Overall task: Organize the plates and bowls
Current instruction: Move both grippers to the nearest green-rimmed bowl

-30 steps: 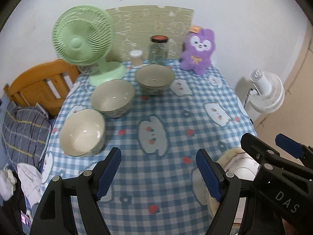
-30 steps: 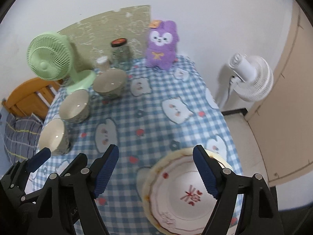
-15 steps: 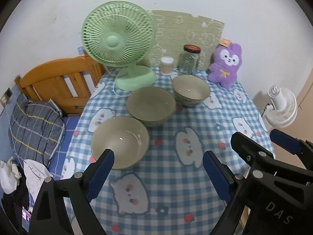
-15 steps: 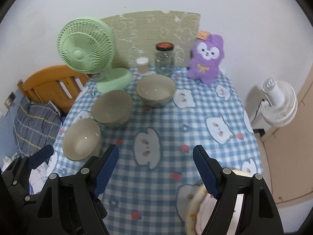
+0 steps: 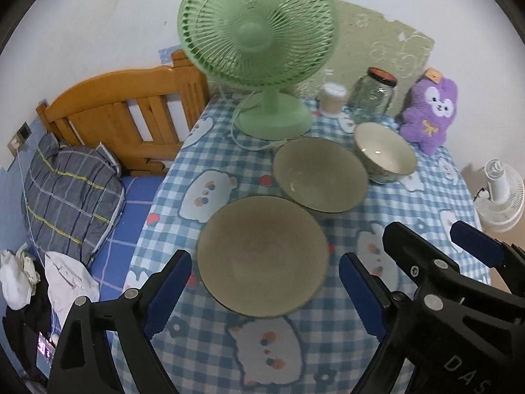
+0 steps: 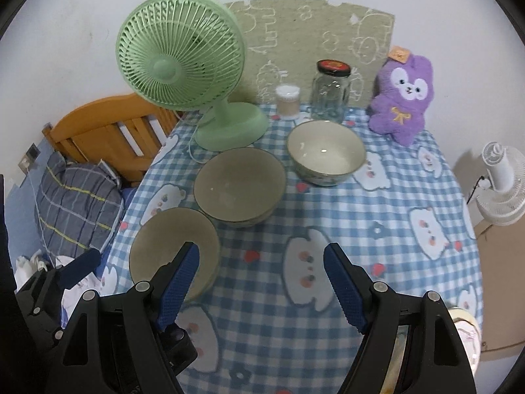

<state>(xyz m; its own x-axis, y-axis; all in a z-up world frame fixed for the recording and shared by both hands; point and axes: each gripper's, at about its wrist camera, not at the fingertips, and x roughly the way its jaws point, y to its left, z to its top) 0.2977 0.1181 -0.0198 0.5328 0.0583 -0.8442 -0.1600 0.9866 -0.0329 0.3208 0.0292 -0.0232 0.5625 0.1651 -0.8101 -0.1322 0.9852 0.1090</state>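
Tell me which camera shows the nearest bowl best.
The left wrist view: the nearest bowl sits whole between the open left gripper's fingers. In the right wrist view, the right gripper's finger hides part of it.

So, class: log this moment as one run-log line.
left tongs: open, framing nearest bowl | right tongs: open, empty | three bowls unstacked | plate: table's near right edge

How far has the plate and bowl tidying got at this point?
Nothing looks done yet: the near bowl, middle bowl and far bowl sit apart in a row, unstacked. Nothing is in hand; the left gripper is open around the near bowl, and the right gripper is open and empty. All stacking remains, plus the plate at the table's edge.
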